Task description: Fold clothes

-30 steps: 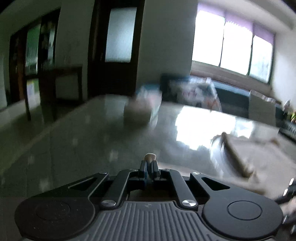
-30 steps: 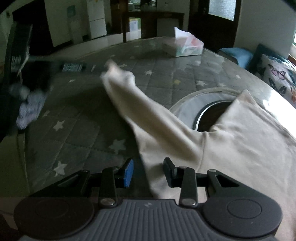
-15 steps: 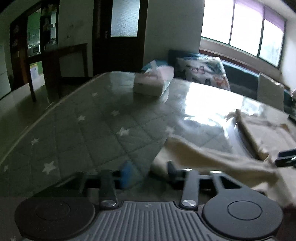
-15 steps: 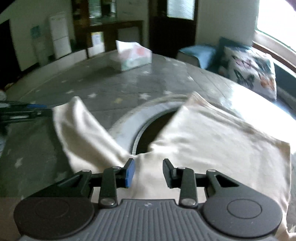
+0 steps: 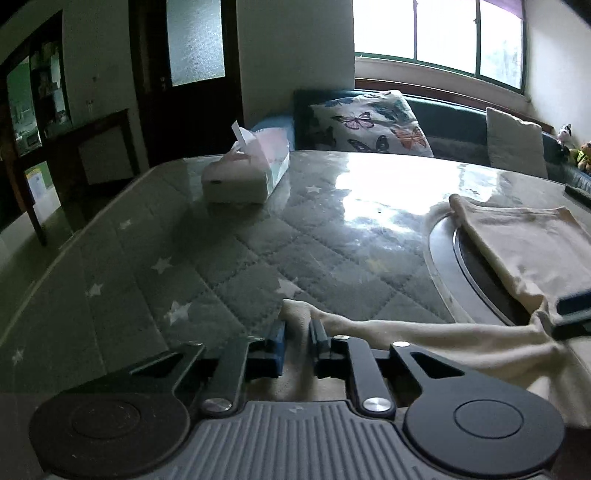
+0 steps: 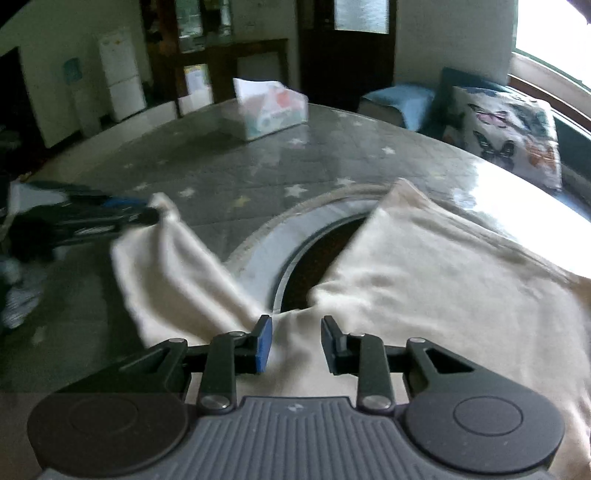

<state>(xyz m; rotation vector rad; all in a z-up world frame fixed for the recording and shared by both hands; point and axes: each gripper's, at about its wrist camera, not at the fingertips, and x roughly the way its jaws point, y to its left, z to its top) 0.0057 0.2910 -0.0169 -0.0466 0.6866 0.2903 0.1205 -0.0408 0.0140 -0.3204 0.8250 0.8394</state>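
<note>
While jaws close, cream shirt rumpled, sleeve outstretched

We are in a home living-dining room. Ahead of the fingers we see a round table under a star-quilted cover, with a tissue box on it. Beyond it stand a sofa with a butterfly cushion, a window, a door and a fridge.
</note>
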